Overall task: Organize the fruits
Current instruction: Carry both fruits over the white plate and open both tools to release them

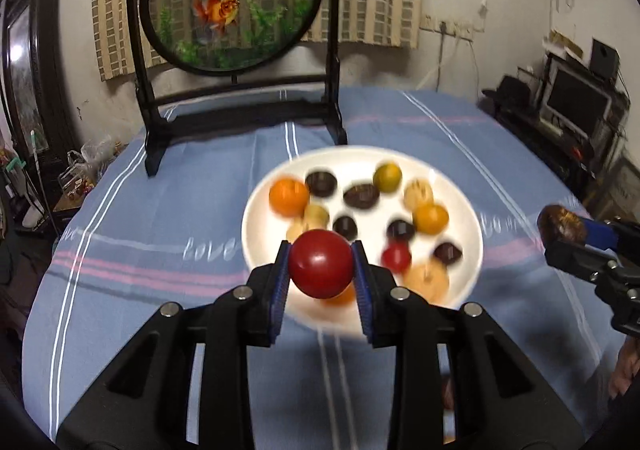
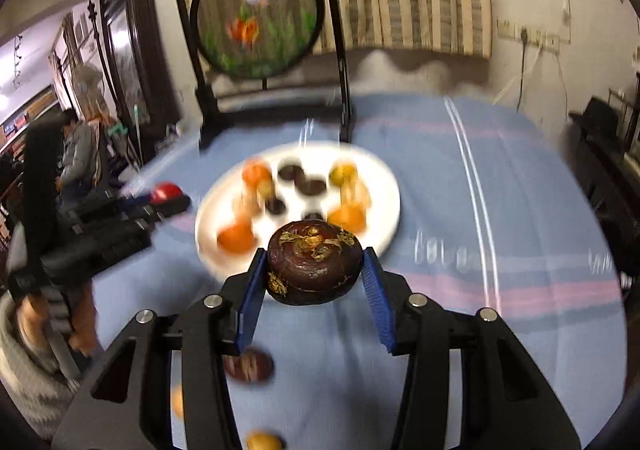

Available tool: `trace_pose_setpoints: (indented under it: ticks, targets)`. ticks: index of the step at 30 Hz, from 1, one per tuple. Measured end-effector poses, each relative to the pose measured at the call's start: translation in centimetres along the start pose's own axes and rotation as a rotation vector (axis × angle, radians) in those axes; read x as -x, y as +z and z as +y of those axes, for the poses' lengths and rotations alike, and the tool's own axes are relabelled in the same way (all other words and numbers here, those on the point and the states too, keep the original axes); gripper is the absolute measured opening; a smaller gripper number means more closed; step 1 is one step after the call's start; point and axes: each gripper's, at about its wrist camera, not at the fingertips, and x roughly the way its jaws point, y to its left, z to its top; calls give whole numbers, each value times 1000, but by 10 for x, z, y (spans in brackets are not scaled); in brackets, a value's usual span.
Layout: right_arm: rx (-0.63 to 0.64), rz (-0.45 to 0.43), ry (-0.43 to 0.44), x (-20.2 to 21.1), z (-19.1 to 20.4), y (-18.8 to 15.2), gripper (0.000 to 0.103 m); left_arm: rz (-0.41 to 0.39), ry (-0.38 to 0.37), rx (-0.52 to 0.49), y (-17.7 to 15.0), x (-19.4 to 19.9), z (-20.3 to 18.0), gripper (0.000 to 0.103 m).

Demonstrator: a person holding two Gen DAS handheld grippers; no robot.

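Observation:
My left gripper is shut on a round red fruit, held above the near rim of a white plate. The plate carries several fruits: orange ones, dark brown ones, a green-yellow one and a small red one. My right gripper is shut on a dark brown water chestnut, also lifted in front of the plate. The left wrist view shows the right gripper at the right edge, with the chestnut in it.
A blue striped cloth covers the table. A black stand with a round goldfish screen rises behind the plate. Loose on the cloth near me lie a brown fruit and an orange one. A person stands at the far left.

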Motion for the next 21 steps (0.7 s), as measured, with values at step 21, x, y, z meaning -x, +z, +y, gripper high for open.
trace_pose_setpoints:
  ticks: [21]
  targets:
    - [-30, 119, 35, -138, -7, 35, 68, 111, 45, -20, -6, -89, -9, 37]
